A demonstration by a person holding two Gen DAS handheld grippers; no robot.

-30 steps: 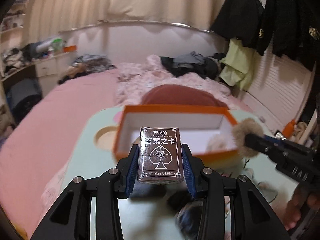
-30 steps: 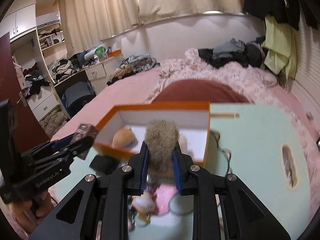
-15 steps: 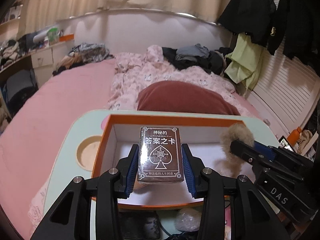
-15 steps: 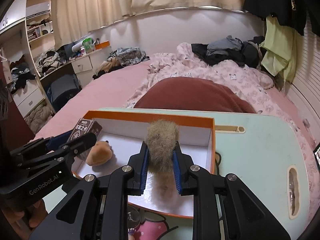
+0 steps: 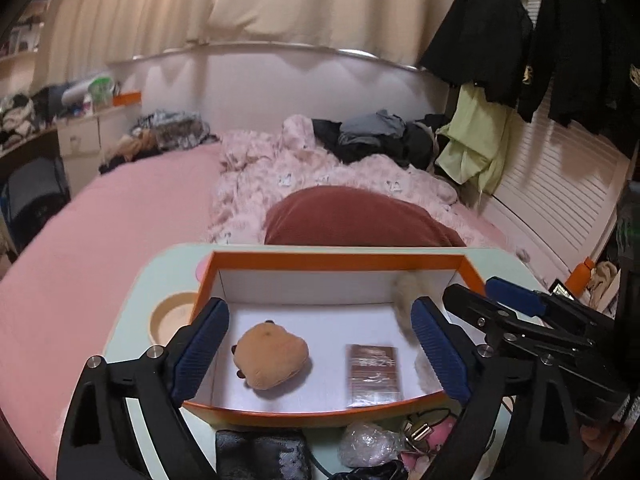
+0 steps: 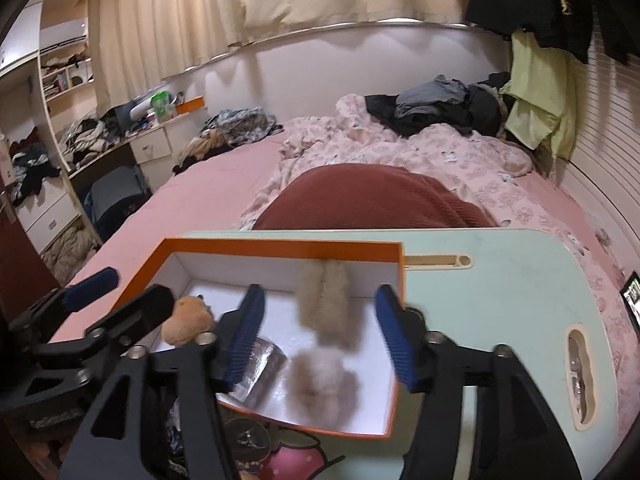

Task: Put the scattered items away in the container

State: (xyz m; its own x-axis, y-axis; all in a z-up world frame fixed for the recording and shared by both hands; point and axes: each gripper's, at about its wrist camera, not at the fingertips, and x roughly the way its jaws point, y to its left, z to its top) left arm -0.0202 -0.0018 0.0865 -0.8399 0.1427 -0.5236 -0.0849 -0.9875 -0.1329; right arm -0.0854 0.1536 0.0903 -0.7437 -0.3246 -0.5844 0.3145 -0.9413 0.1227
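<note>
**Both grippers released over the box, two items just dropped in**

Left gripper (image 5: 320,354): jaws have just been opening and stand wide, pads clear of everything. The card deck (image 5: 373,374) lies flat on the floor of the orange box (image 5: 340,261), below and between the fingers but a little right of centre. Wide spread makes sense, it lets the deck fall free without snagging. The brown plush (image 5: 270,360) already sits in the box, left of the deck.

Right gripper (image 6: 320,334): jaws have also just been opening, with nothing pressed. The furry toy (image 6: 325,354) is blurred between and below the pads; looks mid-drop or just landed against the box's right wall, can't tell which.

Still outside, on the tray table (image 6: 500,280) at the box's near edge: a black sequin pouch (image 5: 262,456), a plastic-wrapped lump (image 5: 366,442) and a pink item (image 6: 294,462). Those look like the next picks.
</note>
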